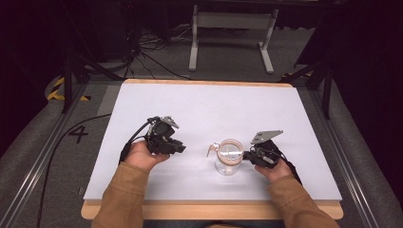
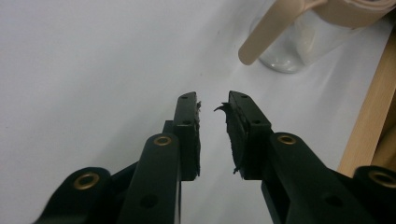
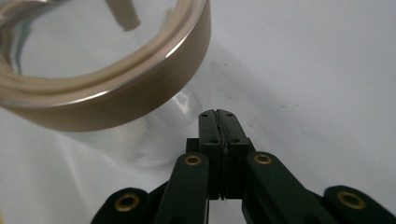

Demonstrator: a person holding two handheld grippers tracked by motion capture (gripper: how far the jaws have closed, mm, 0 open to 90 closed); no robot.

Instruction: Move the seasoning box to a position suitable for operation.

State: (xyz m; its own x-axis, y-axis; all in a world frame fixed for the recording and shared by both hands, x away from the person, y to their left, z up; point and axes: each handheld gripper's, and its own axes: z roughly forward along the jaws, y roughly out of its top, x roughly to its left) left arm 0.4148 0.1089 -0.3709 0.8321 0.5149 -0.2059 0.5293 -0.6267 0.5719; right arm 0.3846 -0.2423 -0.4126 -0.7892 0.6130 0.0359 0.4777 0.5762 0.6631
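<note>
Clear glass jar w/ tan flip lid near counter's front edge could tip if shut, empty right gripper nudges it; left gripper part-open, empty.

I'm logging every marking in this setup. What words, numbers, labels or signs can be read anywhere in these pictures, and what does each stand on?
"4" – a dark painted numeral on the grey floor left of the table.
Jar: no label or print shows on its glass or on its tan lid ring.
Left gripper and right gripper: no lettering shows on them.
Nothing else readable.
</note>
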